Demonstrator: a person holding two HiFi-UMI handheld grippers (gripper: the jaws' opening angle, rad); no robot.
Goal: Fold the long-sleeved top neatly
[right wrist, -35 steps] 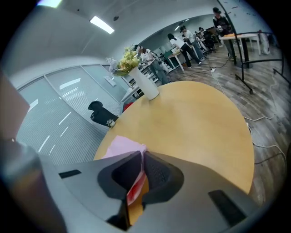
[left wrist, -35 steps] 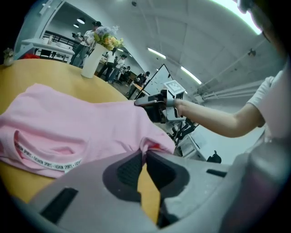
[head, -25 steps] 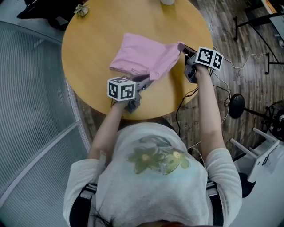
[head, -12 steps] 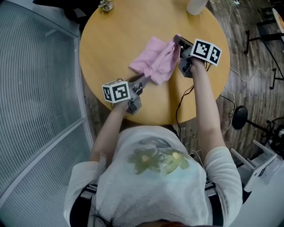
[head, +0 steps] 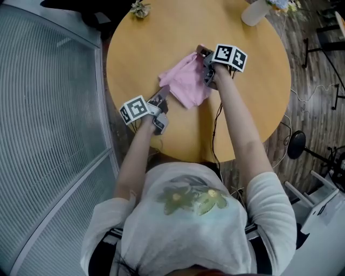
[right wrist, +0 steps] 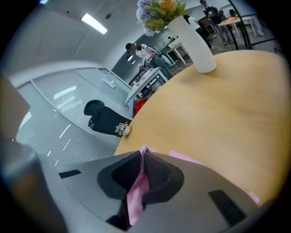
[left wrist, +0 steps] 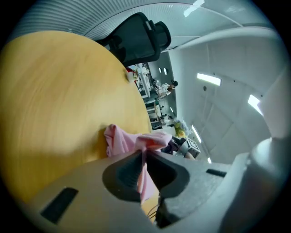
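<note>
Round wooden table sits centre, warm yellow top. A dark plank floor spreads to the right, with cables trailing across it (a black stand base there too). Ribbed glass partition on the left, black office chair past the table's far edge, strip lights glowing overhead.

Vase cut off at head view's top edge (w/ its flowers).
</note>
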